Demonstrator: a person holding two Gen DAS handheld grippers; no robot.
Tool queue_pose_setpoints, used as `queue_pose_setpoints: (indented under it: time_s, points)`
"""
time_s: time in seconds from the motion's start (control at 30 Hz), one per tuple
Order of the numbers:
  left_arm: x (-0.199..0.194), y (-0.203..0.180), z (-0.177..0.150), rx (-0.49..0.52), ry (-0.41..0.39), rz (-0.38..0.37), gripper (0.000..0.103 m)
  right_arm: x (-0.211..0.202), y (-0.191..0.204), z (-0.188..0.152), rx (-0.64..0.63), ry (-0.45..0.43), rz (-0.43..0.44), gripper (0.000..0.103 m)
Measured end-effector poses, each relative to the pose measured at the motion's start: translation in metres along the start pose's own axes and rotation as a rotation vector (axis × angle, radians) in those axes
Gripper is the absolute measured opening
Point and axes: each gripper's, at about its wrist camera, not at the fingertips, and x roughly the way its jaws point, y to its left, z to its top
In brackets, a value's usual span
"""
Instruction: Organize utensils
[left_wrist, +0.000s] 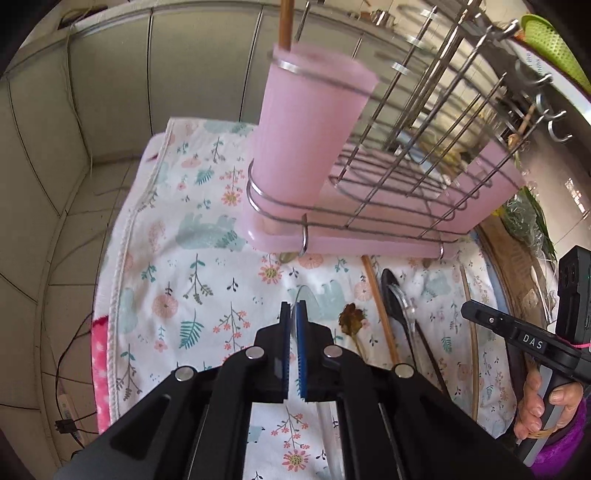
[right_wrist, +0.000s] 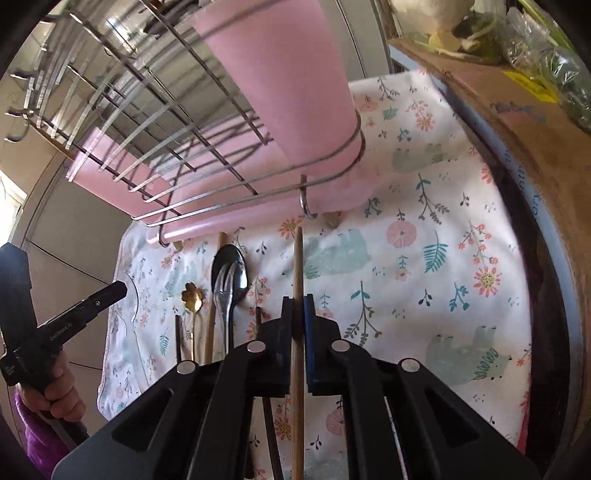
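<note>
We saw a pale wooden chopstick (right_wrist: 297, 314) running straight and slim up the middle of the right wrist view, its far tip reaching almost to the pink plastic drip tray (right_wrist: 207, 221) of the wire dish rack (right_wrist: 155, 122). To its left on the floral-print cloth (right_wrist: 424, 229) lay a glossy black spoon (right_wrist: 229, 273) with a clear plastic fork (right_wrist: 225, 295) on top of it, a small gold flower-shaped spoon (right_wrist: 191, 295) and further thin sticks. A tall pink plastic utensil cup (left_wrist: 306, 125) stood in a wire ring at the corner of the rack, with a wooden stick (left_wrist: 285, 22) rising out of it. The right gripper (right_wrist: 297, 317) was held low over the cloth, pointing toward the rack, and its two fingers were pressed against either side of the pale wooden chopstick, clamping it. The left gripper (left_wrist: 294, 325) hovered above the cloth facing the cup; its pads (left_wrist: 301, 332) were nearly together on a thin clear plastic piece (left_wrist: 303, 295) whose curved edge stuck out beyond the tips, though we could not tell what utensil it was. In the left wrist view the person's right hand (left_wrist: 546, 406) gripped the handle of the other tool at the right edge.
</note>
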Motion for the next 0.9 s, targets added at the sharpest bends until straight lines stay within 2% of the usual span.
queue_pose_setpoints:
  time_s: [0.3,0.57,0.73,0.9]
  points:
    - [-0.091,-0.02,0.022,0.024,-0.303,-0.002,0.002,-0.091,0.03,0.004,-0.117,-0.334,0.033,0.006]
    - [-0.159,-0.03,0.073,-0.012,-0.571,-0.009,0.002,-0.169,0.043,0.051,-0.151,-0.606,0.099,0.006]
    - [-0.176,-0.04,0.104,-0.02,-0.717,0.055,0.002,-0.188,0.053,0.085,-0.177,-0.777,0.076,0.006]
    - [-0.17,-0.049,0.127,0.008,-0.827,0.186,0.002,-0.188,0.058,0.112,-0.182,-0.901,0.037,0.006]
